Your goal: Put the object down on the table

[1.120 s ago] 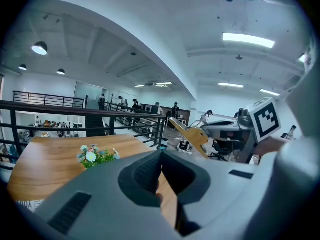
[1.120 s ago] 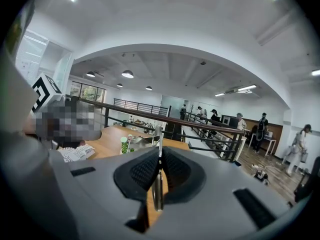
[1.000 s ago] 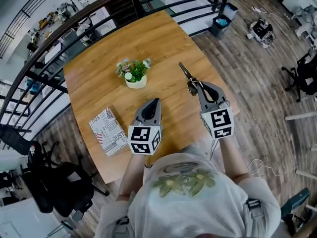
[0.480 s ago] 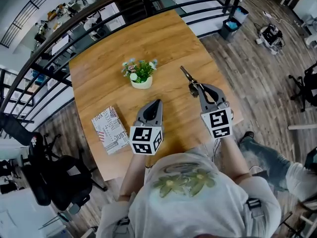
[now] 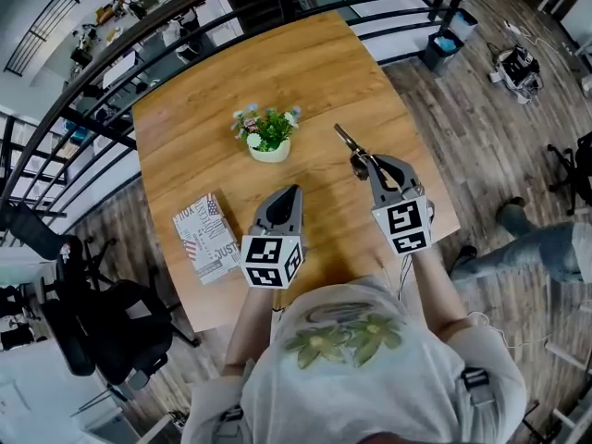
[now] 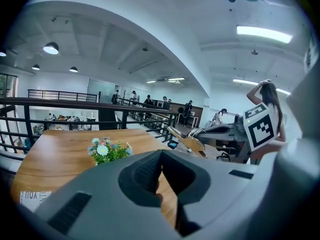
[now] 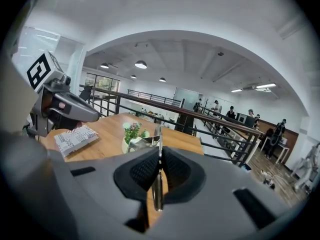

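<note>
The right gripper (image 5: 371, 162) clenches slim grey metal scissors (image 5: 343, 136) sticking out ahead; opening too high could make them bounce.

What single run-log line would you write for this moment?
right gripper: jaws shut on metal tool, held over table | left gripper: jaws shut, empty

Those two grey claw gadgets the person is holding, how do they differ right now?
The right grey handheld gripper has its fingers clamped on a slim metal tool; the left grey handheld gripper has its fingers closed on nothing. The right one hovers near the right edge of the wooden table; the left one is nearer the middle, closer to the newsprint-patterned box. Both carry marker cubes and point away from the person.
</note>
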{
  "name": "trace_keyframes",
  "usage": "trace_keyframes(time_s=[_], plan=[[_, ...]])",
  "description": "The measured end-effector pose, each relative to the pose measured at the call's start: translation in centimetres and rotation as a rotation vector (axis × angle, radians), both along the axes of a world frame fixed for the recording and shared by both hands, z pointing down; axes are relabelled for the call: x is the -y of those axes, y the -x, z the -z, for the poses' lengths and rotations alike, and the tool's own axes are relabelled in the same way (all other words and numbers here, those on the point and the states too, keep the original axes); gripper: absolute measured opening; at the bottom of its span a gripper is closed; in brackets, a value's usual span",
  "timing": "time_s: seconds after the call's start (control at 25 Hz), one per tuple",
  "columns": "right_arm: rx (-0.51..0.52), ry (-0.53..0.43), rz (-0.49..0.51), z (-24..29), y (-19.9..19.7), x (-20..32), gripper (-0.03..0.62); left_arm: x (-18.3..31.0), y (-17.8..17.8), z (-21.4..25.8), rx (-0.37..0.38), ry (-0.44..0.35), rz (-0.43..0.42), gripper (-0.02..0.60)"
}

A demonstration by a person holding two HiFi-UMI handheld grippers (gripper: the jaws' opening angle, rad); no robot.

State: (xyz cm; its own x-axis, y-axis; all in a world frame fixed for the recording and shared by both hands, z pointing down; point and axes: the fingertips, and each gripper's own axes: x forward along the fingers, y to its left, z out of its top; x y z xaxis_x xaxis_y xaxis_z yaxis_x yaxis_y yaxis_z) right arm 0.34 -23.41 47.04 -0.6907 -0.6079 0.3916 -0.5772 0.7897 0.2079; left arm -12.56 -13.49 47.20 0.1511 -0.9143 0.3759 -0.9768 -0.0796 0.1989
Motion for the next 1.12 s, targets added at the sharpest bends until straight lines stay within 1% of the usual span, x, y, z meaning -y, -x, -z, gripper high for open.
trace_keyframes(time_s=[0.32,0.52,0.88,1.12], plan=[[-0.042,0.029,0.033,-2.1,0.9,0.4,0.008,0.7,0.0,-1.3,-0.018,0.021,-0.004,0.012],[-0.087,0.047,0.054,-3.9,1.1,0.3,0.009,1.0,0.0,-1.9,-0.024,0.038,-0.006,0.013],[-0.175,0.1,0.101,-8.0,1.9,0.1,0.009,1.0,0.9,-2.9,-0.025,0.067,0.009,0.013],[-0.213,0.141,0.121,-10.7,2.4,0.0,0.009,1.1,1.4,-3.5,-0.024,0.086,0.014,0.014]])
